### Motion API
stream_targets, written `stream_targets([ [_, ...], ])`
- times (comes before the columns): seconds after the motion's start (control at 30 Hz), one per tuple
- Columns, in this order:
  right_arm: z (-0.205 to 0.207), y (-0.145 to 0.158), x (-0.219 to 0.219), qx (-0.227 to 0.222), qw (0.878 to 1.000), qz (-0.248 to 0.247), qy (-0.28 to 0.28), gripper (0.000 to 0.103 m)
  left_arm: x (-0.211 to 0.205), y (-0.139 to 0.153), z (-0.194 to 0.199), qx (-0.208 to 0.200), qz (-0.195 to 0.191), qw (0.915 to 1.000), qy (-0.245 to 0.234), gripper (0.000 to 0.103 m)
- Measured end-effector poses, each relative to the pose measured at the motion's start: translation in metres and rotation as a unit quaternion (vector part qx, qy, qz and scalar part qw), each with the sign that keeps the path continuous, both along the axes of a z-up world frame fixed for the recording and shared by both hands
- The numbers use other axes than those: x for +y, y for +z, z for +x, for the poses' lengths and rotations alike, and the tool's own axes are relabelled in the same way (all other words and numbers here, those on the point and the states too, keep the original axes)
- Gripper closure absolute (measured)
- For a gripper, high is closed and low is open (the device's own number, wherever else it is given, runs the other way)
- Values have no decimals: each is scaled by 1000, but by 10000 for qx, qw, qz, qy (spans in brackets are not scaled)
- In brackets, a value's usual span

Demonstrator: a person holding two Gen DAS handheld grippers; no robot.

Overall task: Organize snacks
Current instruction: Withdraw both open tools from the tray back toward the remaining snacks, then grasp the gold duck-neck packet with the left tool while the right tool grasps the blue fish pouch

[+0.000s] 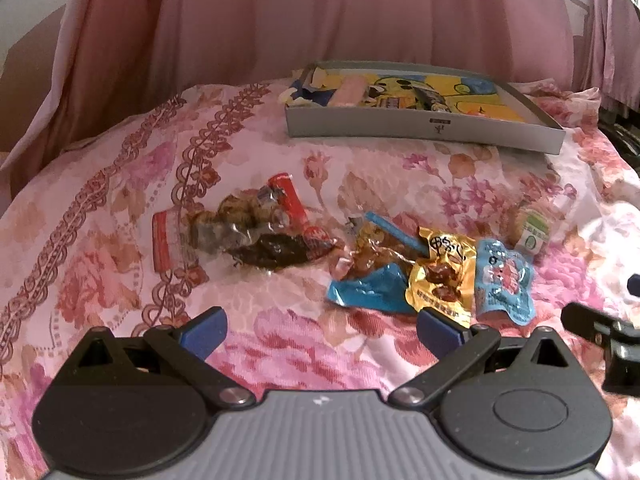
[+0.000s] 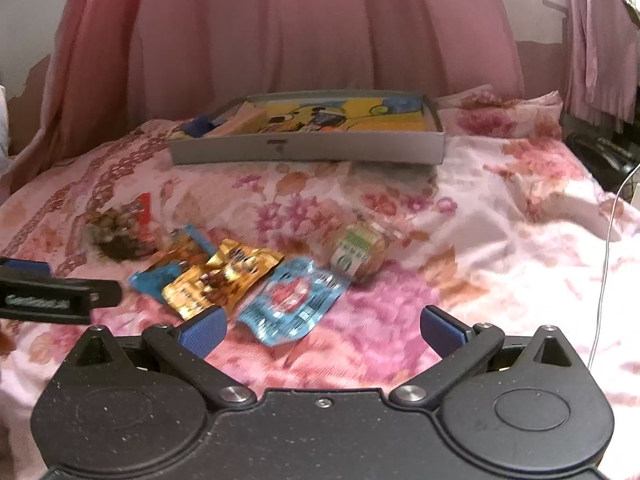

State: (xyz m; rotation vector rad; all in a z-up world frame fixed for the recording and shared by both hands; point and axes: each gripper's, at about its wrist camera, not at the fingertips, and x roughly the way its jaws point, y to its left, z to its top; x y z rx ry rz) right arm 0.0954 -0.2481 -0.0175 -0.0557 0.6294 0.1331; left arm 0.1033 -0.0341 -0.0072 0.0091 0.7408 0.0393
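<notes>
Several snack packets lie loose on a floral bedspread. A clear bag of brown snacks with red ends (image 1: 232, 228) lies left, then a gold packet (image 1: 440, 276), a light-blue packet (image 1: 504, 280) and a small green-labelled jar (image 1: 532, 234). A shallow grey box (image 1: 424, 130) with a yellow cartoon lining stands behind them, holding a pink bar (image 1: 348, 92). My left gripper (image 1: 320, 330) hovers open just short of the packets. My right gripper (image 2: 322, 330) is open too, close to the light-blue packet (image 2: 290, 300), the gold packet (image 2: 224, 280) and the jar (image 2: 358, 254). The box (image 2: 308, 148) sits beyond.
Pink curtains (image 2: 320, 28) hang behind the bed. A white cable (image 2: 604, 264) trails over the bedspread's right side. The other gripper's black finger (image 2: 60, 292) shows at the left edge of the right wrist view. Dark items (image 2: 600, 152) sit past the bed's right edge.
</notes>
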Motion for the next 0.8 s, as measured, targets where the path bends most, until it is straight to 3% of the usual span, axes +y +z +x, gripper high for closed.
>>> stream_targets([
  [0.23, 26, -7, -8, -67, 9999, 42, -116, 1, -1, 4, 9, -54, 234, 9997, 60, 1],
  [0.67, 53, -42, 21, -14, 9982, -479, 359, 1, -9, 2, 24, -57, 522, 9986, -82, 1],
  [0.8, 60, -49, 22, 86, 9987, -348, 368, 1, -11, 1, 28, -48, 580, 9982, -128, 1],
])
